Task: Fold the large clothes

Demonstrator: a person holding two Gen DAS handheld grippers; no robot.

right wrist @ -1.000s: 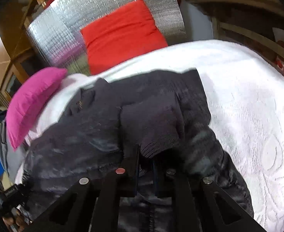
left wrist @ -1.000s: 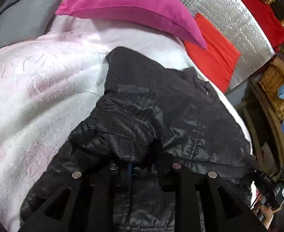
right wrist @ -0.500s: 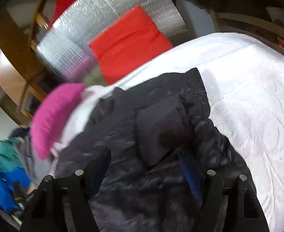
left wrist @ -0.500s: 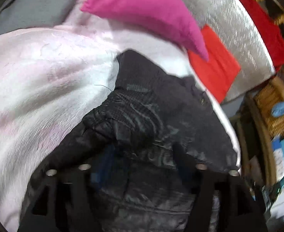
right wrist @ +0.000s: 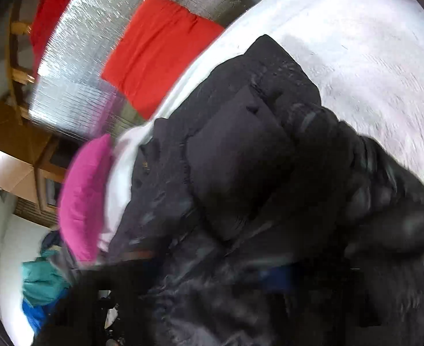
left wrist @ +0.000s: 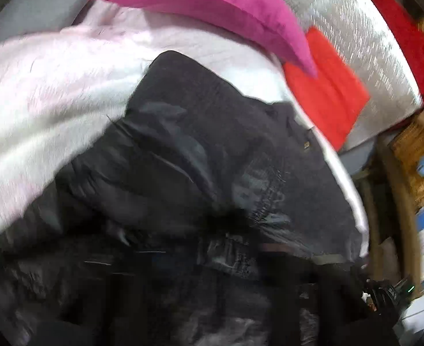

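Blur hides the left tongs [left wrist: 200, 282], low over the black jacket [left wrist: 212, 158] on the white bedspread [left wrist: 39, 109]; their opening cannot be told. The right tongs [right wrist: 240, 282] sit equally low and smeared, grip unreadable, jacket bunched ahead.

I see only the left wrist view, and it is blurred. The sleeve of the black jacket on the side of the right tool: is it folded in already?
Observer: Yes. In the right wrist view that sleeve lies folded across the body of the black jacket.
Operator: Is other laundry near the bed?
Observer: A teal garment and a blue garment lie heaped beyond the pink pillow.
Operator: What stands behind that pillow?
Observer: Brown wooden furniture.
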